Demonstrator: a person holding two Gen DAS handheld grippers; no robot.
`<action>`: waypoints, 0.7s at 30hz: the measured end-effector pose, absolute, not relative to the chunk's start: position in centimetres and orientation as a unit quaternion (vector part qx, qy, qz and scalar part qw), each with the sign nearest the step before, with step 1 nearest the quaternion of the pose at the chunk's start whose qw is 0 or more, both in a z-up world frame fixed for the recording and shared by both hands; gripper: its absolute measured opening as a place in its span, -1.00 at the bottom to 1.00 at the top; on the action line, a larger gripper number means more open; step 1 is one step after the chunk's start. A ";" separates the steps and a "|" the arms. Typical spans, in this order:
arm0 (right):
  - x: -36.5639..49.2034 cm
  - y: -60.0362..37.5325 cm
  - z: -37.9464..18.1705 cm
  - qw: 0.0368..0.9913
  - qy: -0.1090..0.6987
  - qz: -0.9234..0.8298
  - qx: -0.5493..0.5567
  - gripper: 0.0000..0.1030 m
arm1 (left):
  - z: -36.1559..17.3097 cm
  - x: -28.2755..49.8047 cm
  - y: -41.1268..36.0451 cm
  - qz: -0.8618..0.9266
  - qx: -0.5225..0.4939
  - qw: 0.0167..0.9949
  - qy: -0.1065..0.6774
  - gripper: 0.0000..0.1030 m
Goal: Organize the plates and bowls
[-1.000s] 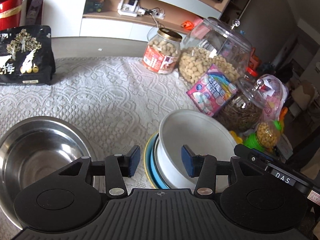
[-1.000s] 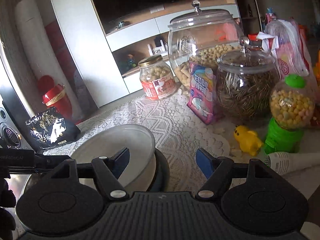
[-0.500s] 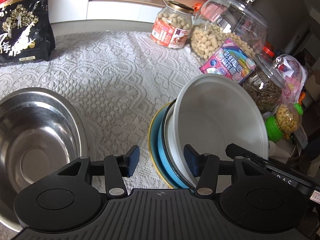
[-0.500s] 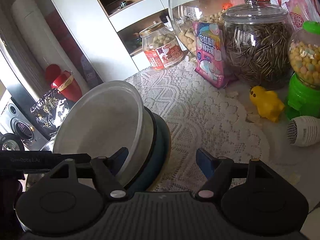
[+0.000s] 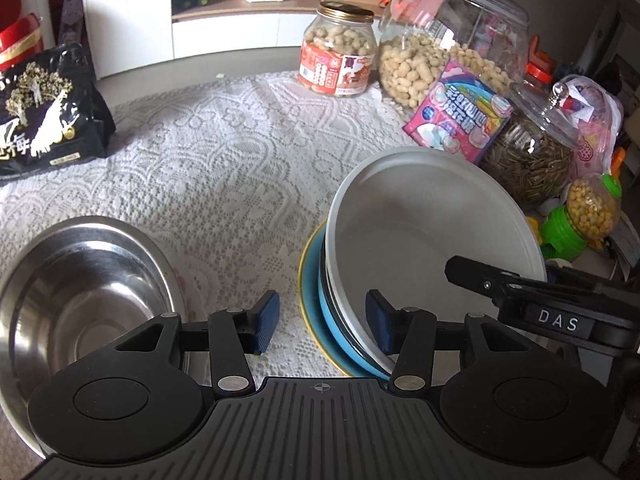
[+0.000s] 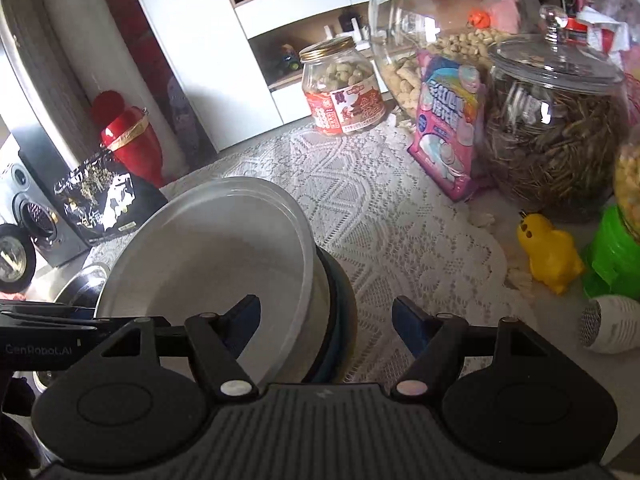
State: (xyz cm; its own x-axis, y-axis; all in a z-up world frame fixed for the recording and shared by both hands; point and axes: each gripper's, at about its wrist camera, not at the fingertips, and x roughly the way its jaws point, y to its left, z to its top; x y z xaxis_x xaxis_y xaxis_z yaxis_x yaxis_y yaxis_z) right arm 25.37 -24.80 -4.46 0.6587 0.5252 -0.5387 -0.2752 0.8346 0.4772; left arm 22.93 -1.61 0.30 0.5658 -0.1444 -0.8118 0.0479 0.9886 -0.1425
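Between spread left gripper (image 5: 322, 322) fingers: rim of white bowl (image 5: 432, 240); right gripper (image 6: 326, 324) likewise spread.

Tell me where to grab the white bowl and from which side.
Grip the white bowl by its thin raised rim, one finger inside, one outside. It sits tilted in the blue plate, so the rim stands clear. The left gripper already straddles the near-left edge; come from there.

A lace cloth (image 5: 224, 168) is covering the table, and sitting right on it: a steel bowl (image 5: 80, 292) at the near left, a yellow-rimmed plate (image 5: 310, 320) under the stack, a black snack bag (image 5: 44, 108), 3 jars (image 5: 338, 60) along the back, a pink packet (image 5: 460, 116) leaning against 1 of them, and a yellow duck (image 6: 550, 254).
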 end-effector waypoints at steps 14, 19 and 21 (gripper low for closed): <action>28.4 -24.6 -7.7 0.816 0.423 0.309 0.243 -0.04 | 0.9 25.4 -2.6 -0.067 -0.047 0.845 0.529 0.02; 28.2 -24.8 -7.7 0.815 0.423 0.308 0.249 -0.04 | 0.3 26.8 -2.3 -0.060 -0.079 0.822 0.560 0.00; 28.2 -25.0 -7.8 0.813 0.424 0.309 0.253 -0.04 | 0.0 27.3 -2.3 -0.056 -0.084 0.819 0.565 0.02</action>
